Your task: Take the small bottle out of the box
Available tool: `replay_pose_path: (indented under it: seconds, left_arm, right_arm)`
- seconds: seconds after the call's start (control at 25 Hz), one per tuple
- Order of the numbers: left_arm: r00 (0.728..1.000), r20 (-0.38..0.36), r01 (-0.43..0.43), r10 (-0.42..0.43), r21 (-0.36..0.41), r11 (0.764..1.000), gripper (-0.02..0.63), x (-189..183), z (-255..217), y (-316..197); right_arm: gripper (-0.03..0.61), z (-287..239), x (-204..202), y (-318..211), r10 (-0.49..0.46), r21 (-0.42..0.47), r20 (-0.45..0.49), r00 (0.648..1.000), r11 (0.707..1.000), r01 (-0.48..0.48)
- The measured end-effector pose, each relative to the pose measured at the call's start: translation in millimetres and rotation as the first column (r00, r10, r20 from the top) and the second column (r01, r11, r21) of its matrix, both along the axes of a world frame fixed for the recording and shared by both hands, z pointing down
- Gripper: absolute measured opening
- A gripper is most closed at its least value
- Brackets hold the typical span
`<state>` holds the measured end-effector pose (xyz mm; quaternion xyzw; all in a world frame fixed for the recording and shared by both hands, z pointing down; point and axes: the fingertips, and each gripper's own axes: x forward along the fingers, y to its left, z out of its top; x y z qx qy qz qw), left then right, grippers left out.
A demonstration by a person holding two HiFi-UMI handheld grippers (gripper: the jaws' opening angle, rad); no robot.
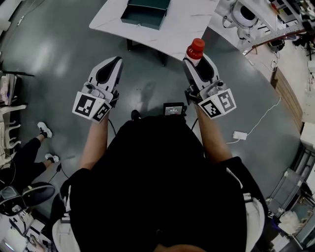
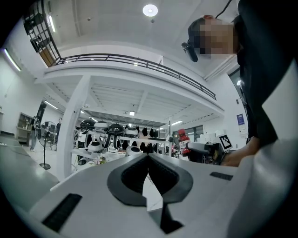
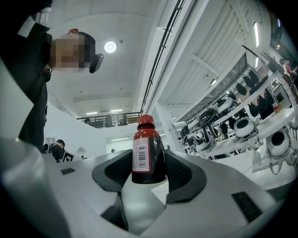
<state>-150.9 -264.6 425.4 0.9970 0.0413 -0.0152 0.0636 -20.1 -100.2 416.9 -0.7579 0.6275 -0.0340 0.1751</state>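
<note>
Black cloth fills the lower part of the head view: the person's top, with both bare forearms reaching forward over the grey floor (image 1: 59,54). Nearest on that side, the left tool (image 2: 148,157) has its jaws brought together, tips meeting, with nothing between them. Only its own view makes that plain; from above it reads as one white wedge.

Across from it, the right tool (image 3: 148,160) stands with its jaws wide and the pads pressed on both sides of the small bottle (image 3: 149,139). This sits upright between them, dark red with a red cap and a white barcode label. From overhead only the bottle's cap and shoulder show past the jaw tips, and the label is seen in the right gripper view alone. The left gripper view catches the same bottle side-on, off to its right, with the two tools well apart.

Beyond the tools the floor runs bare up to the curved edge of the white bench (image 1: 187,27). On it sits the dark green box (image 1: 145,14), well apart from the bottle. At the right a white cable with a small block (image 1: 240,135) lies on the floor. At the left another person's legs (image 1: 24,157) are near the frame edge. Racks (image 3: 251,123) of white rounded shells stand far off in both gripper views.
</note>
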Motion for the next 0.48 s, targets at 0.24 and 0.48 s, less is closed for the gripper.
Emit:
replay_pose_path:
  seconds: [0.24, 0.48]
  left_arm:
    - [1.0, 0.003, -0.007, 0.008, -0.019, 1.0, 0.015, -0.8, 7.1, 0.7]
    - [1.0, -0.001, -0.022, 0.022, -0.021, 1.0, 0.015, 6.0, 4.0, 8.2]
  right_arm:
    - [0.233, 5.1, 0.4, -1.7, 0.001, 0.007, 0.025, 1.0, 1.0, -0.002]
    - [0.233, 4.8, 3.0, 4.7, 0.007, 0.003, 0.016, 1.0, 1.0, -0.007]
